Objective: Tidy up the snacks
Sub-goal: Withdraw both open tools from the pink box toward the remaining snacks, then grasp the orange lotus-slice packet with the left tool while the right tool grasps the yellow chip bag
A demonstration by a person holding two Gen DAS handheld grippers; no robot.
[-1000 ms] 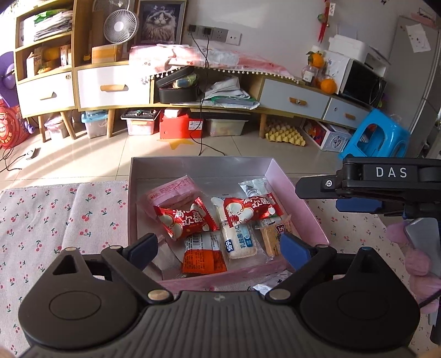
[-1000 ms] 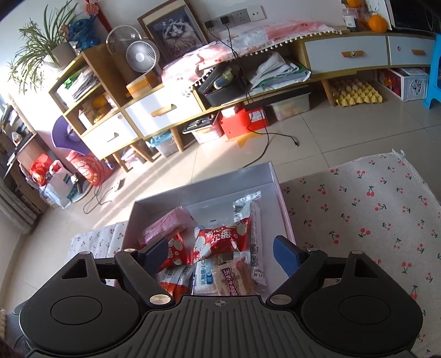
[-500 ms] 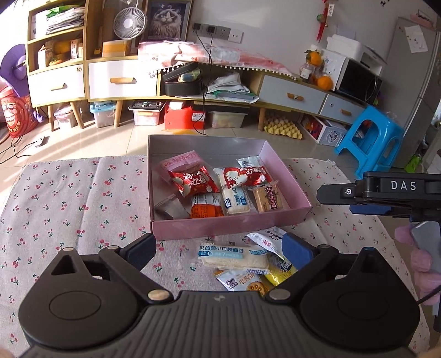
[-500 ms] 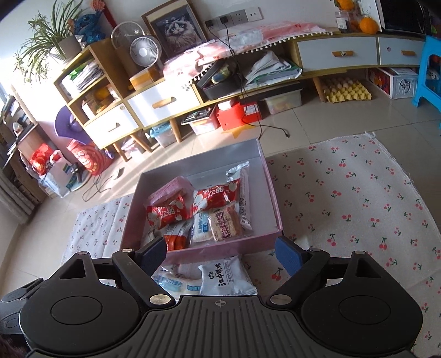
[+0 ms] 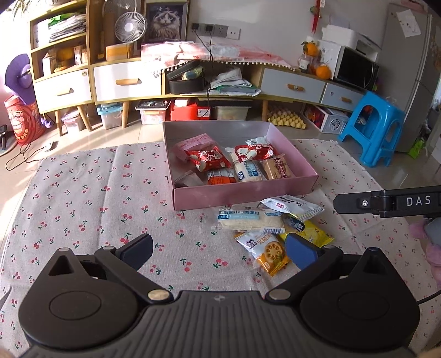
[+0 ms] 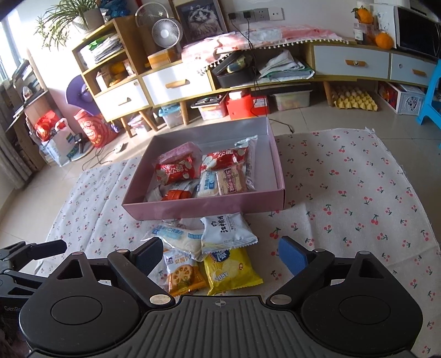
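A lived-in home living room, seen from floor level.

A long low sideboard (image 5: 171, 79) with white drawers lines the far wall, with a framed cat picture (image 5: 165, 20), desk fan (image 5: 129, 27), microwave (image 5: 355, 73), blue plastic stool (image 5: 372, 126) at far right, and tiled floor (image 5: 91, 137).

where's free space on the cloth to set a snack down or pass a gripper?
Bare cloth left of the pink box, and more cloth right of it. The box floor is free along its far wall. Crowded: the packet pile in front of the box, and the box's near half.
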